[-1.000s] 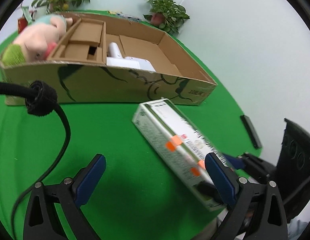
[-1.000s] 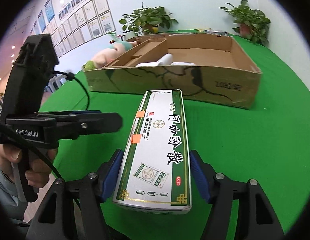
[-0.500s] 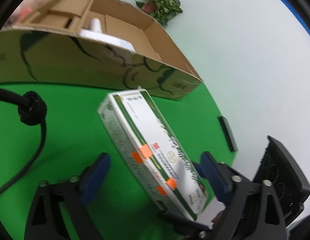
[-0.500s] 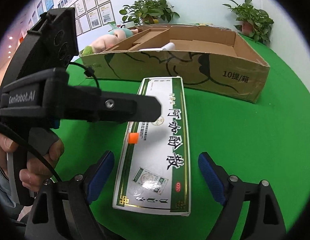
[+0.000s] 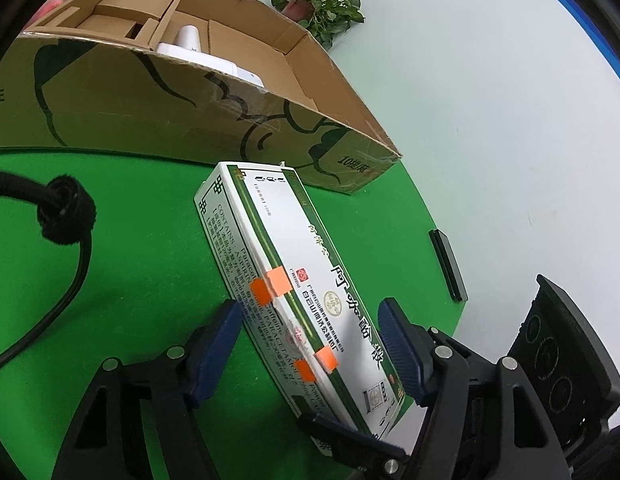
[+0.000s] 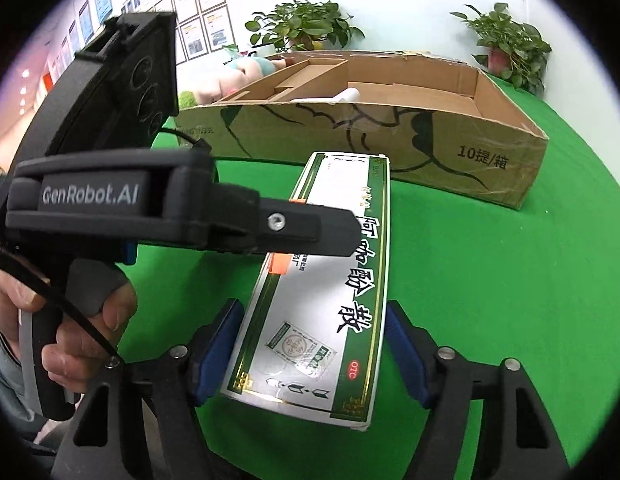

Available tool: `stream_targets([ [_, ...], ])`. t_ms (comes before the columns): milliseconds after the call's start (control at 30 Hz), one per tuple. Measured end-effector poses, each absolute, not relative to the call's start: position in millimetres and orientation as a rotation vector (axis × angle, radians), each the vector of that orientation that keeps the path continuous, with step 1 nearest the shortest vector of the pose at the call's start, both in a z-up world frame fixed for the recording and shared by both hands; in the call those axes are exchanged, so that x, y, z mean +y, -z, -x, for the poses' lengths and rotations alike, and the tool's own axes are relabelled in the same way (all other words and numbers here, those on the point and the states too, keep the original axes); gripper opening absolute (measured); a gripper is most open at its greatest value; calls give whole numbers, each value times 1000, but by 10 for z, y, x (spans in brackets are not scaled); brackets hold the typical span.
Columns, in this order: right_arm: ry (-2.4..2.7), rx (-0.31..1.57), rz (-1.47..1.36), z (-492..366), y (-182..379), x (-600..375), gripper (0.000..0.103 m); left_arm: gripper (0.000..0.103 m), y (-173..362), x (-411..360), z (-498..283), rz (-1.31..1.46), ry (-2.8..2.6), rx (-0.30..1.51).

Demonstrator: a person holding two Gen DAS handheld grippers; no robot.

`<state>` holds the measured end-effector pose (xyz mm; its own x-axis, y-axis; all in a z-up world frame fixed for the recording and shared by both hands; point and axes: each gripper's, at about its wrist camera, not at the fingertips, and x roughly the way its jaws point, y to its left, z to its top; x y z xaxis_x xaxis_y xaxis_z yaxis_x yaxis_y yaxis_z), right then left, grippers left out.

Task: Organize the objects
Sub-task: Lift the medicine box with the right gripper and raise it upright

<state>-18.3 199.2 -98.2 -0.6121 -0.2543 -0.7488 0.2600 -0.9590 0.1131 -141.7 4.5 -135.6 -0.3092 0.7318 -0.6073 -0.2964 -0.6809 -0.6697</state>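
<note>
- Both tongs sit around one long box, one from each side.
- Left tongs (image 5: 310, 344) have their blue pads on the two long sides of the medicine box (image 5: 297, 292). The pads look like they touch it, or nearly touch it. I cannot tell if they are squeezing.
- Right tongs (image 6: 314, 344) sit at the near end of the same box (image 6: 330, 280). Their blue pads are right by its two long edges. I cannot tell if they pinch it or only sit beside it.
- From the right camera, the left tongs' black arm (image 6: 229, 216) crosses over the top of the box. A hand (image 6: 69, 320) holds its handle.
- The medicine box is white and green with big black writing. It has small orange stickers (image 5: 269, 286) along one edge.
- It lies over the green table (image 5: 129, 240), with its far end pointing at the cardboard box (image 5: 149, 92).
- The far end is just beside the front wall of the cardboard box. I cannot tell if they touch.
- Inside the cardboard box is a white thing (image 5: 197, 48) next to some brown dividers.
- A pink stuffed toy (image 6: 237, 80) peeks up at the far left end of the cardboard box.
- Two potted plants (image 6: 305, 28) stand behind the cardboard box by the wall.
- A thin black bar (image 5: 448, 264) lies near the table edge on the right.
- A black cable (image 5: 65, 216) hangs in front of the left camera.
</note>
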Motion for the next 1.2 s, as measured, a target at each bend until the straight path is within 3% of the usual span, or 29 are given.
stream_targets([
  [300,2551,-280,-1210,277,977,2231,64,62,1377,-37,1419,1284,-2034,-594],
  [433,2524,-323,-1208,269,978,2226,64,56,1380,-7,1378,1288,-2040,-591],
  [733,2559,-240,-1197,205,910,2140,63,48,1272,-69,1340,1245,-2047,-594],
  [1200,2695,-157,-1027,200,507,2157,61,39,492,-167,1267,1036,-2142,-436],
])
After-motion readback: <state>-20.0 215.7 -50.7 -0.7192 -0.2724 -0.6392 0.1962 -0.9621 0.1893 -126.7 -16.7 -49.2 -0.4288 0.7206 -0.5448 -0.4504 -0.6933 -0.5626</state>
